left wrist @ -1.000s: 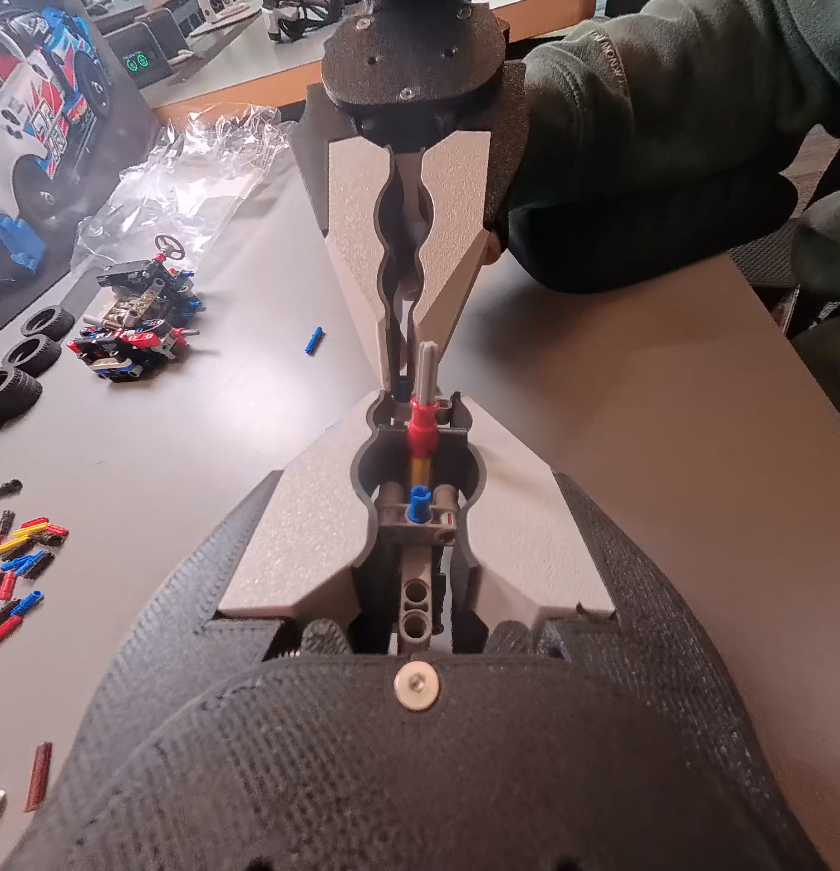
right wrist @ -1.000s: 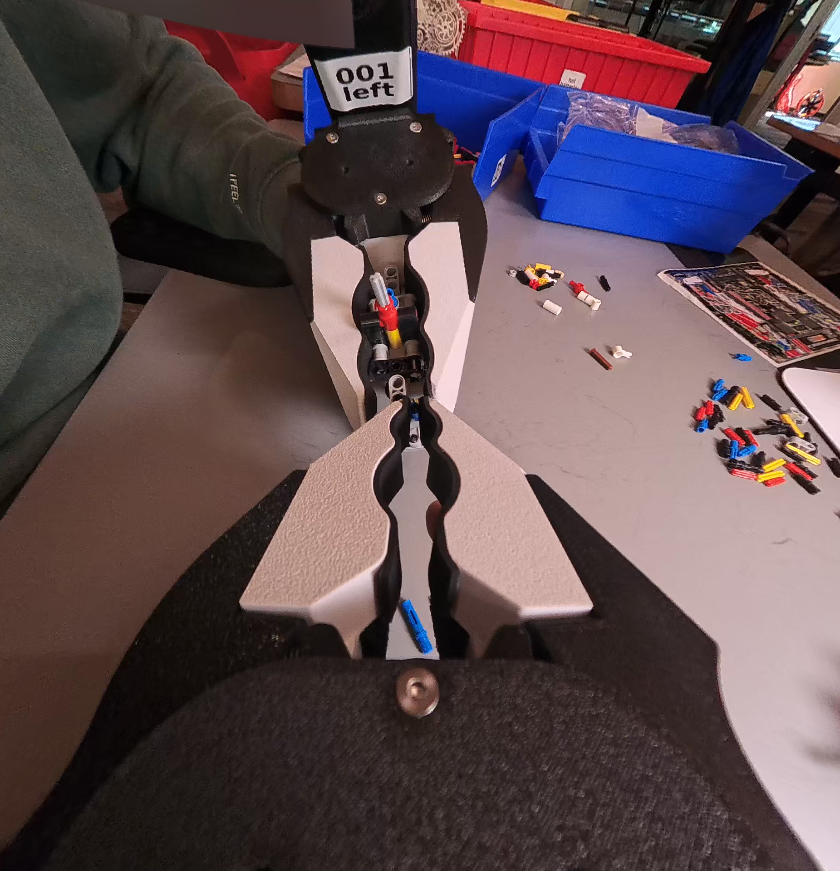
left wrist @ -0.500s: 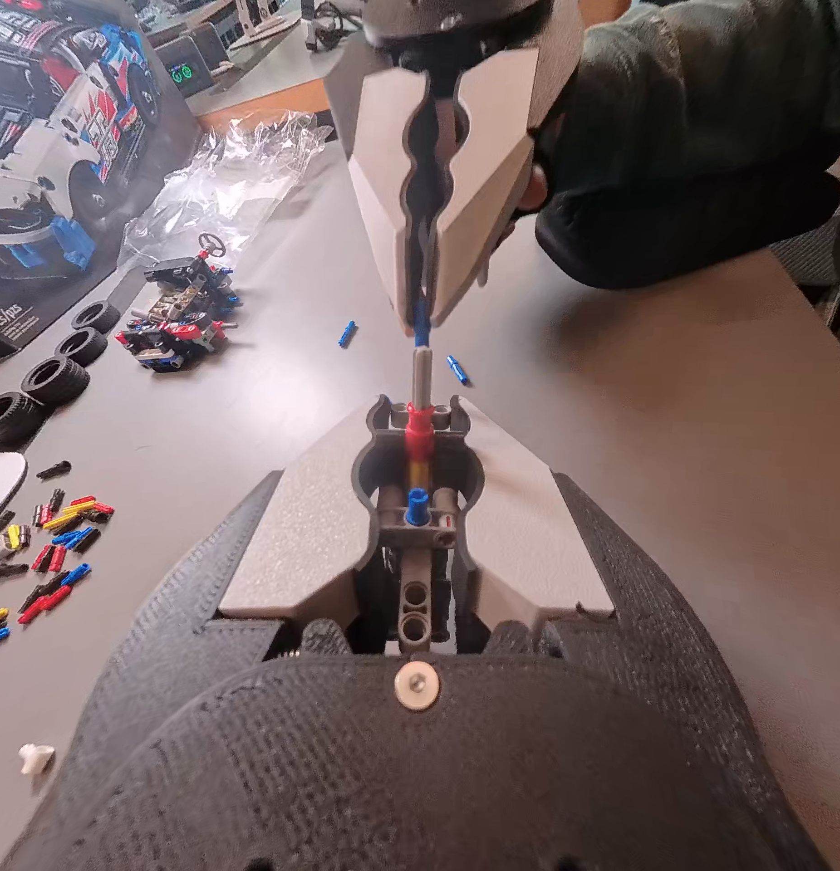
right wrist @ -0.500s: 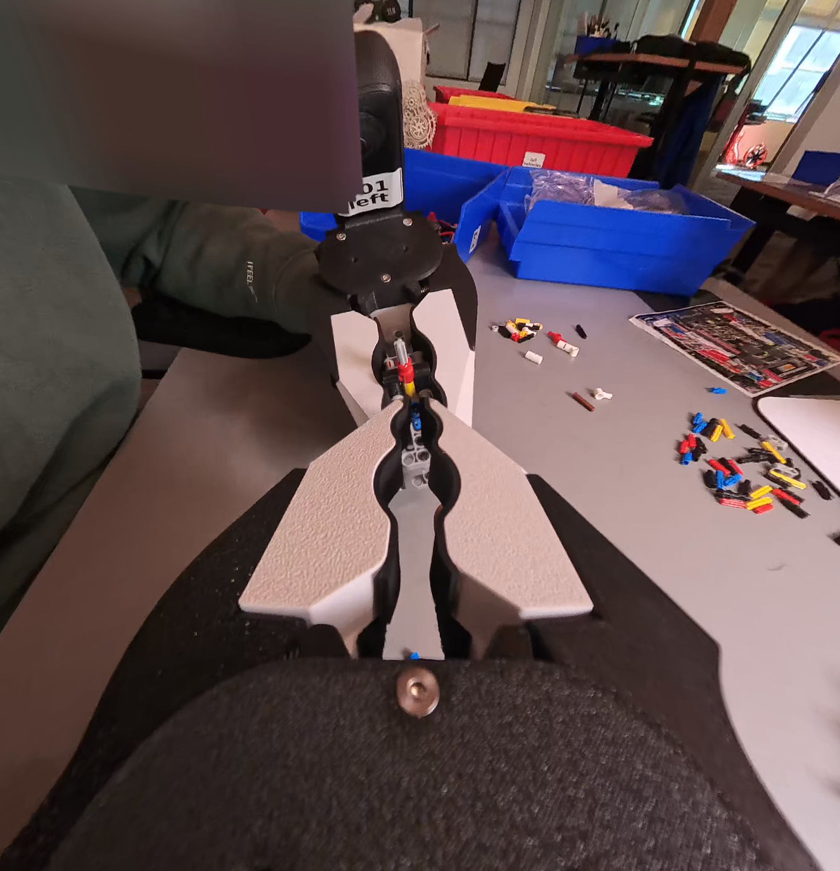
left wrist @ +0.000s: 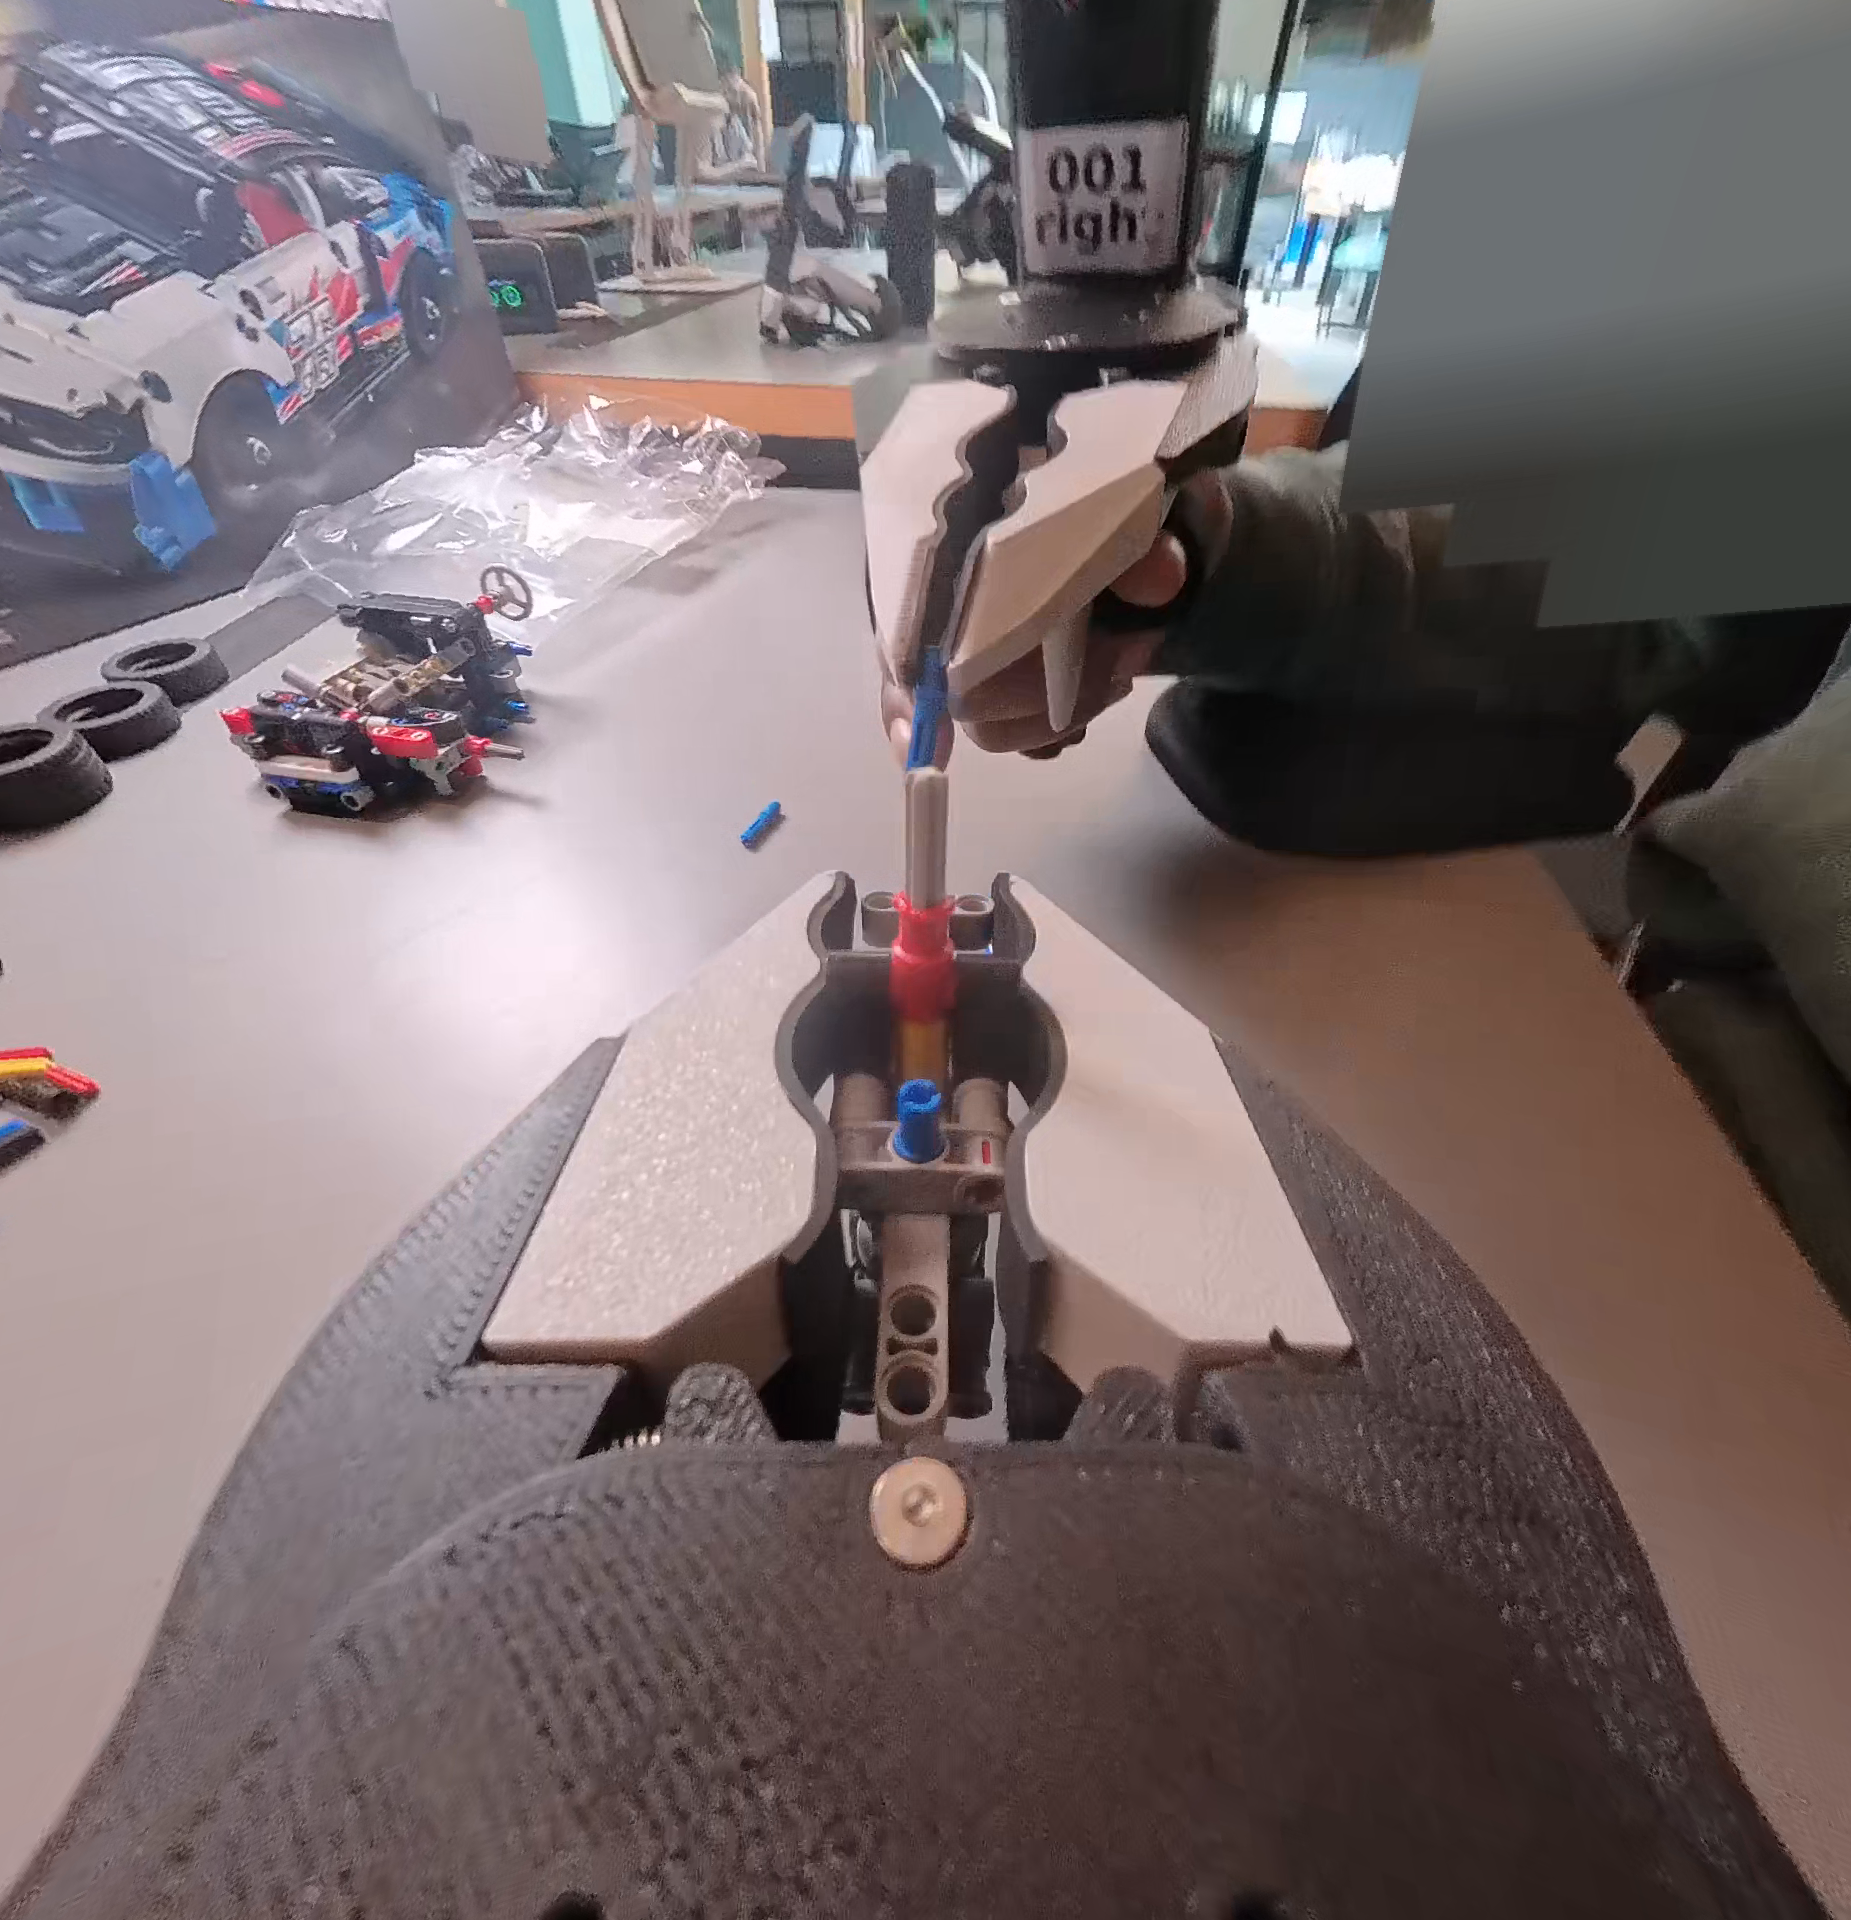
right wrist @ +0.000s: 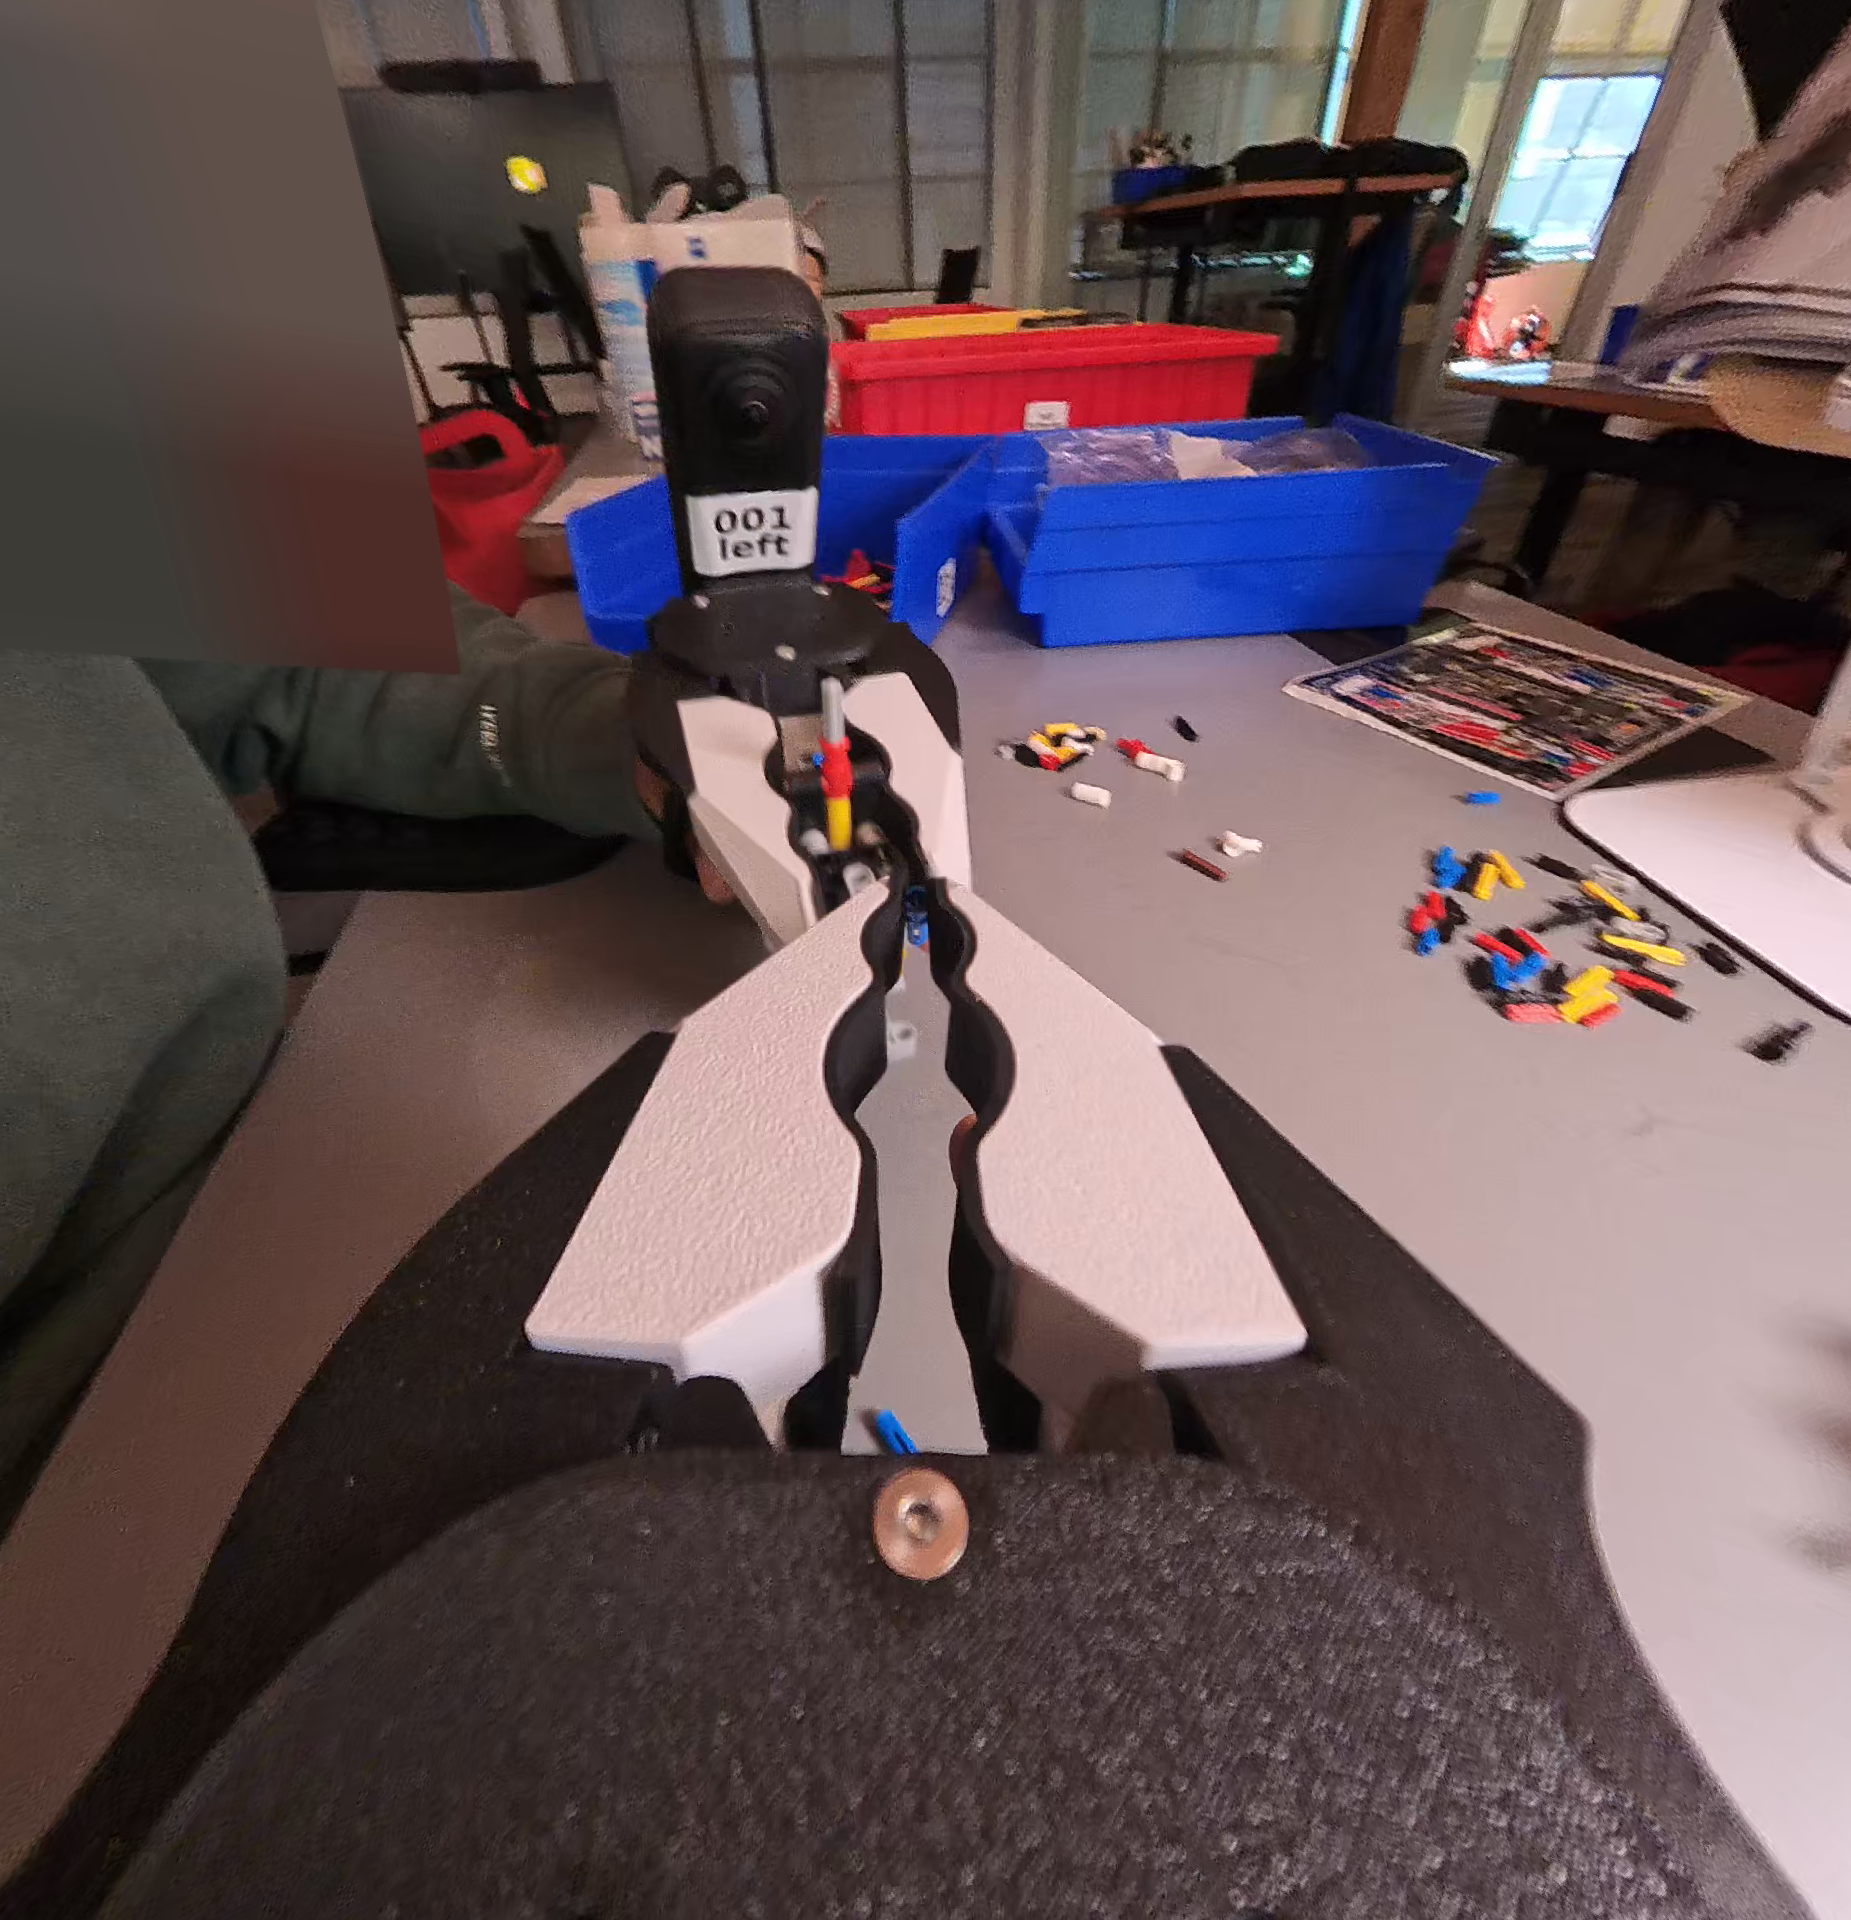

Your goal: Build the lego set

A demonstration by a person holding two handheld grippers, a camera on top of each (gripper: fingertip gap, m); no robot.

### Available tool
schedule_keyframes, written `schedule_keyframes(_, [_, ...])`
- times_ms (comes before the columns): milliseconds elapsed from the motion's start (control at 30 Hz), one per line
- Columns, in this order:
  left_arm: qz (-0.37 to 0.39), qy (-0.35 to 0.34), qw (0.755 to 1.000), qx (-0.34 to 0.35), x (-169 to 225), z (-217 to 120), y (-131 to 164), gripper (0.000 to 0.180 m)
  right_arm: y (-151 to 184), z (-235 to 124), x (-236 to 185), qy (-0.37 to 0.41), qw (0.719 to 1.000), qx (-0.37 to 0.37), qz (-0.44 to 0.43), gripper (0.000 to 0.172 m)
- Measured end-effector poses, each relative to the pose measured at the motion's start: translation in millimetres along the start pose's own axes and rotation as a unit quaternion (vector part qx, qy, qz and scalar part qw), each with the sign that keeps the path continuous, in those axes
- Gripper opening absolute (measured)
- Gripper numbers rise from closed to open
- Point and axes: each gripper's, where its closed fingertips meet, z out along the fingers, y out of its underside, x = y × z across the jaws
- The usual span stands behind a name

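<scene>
MOVED: since a second ago the right gripper (left wrist: pixel 926 717) has lifted off the left gripper (left wrist: pixel 926 914) and now hangs above it, upper centre of the left wrist view; both views have tilted up, so more of the room shows.
MEANING: judging by the pictures, the two pieces have come apart and are not joined; the pin's lower end hangs just above the axle tip.
LEFT JAWS: pressed on a small grey assembly (left wrist: pixel 916 1153), which fills the gap between the fingers. A grey axle (left wrist: pixel 926 831) with a red bush (left wrist: pixel 923 956) sticks out past the tips, a yellow sleeve behind the bush, and a blue stud (left wrist: pixel 913 1122) stands on the frame.
RIGHT JAWS: nearly together, pinching a blue pin (left wrist: pixel 929 707) that pokes down from the tips; in the right wrist view it shows at centre (right wrist: pixel 916 920).
DESK (left wrist: pixel 1264 1039): a loose blue pin (left wrist: pixel 760 826) left of centre; a half-built car chassis (left wrist: pixel 381 717), tyres (left wrist: pixel 100 717) and a crumpled clear bag (left wrist: pixel 505 509) at left.
LOOSE PARTS: a heap of small red, blue, yellow and black pieces (right wrist: pixel 1555 956) at right of the right wrist view, and a printed booklet (right wrist: pixel 1503 707) beyond it.
BINS: blue bins (right wrist: pixel 1233 561) at upper centre, one holding clear bags; red bins (right wrist: pixel 1046 374) behind them, contents hidden.
BOX: a car-picture box (left wrist: pixel 173 291), upper left of the left wrist view.
</scene>
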Motion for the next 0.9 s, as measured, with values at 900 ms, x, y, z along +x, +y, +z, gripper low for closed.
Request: schedule_keyframes(900, [0.038,-0.006,0.987,-0.154,1,-10,51,0.039,55,20,-1,0.003,0.994,-0.111,0.0,0.002])
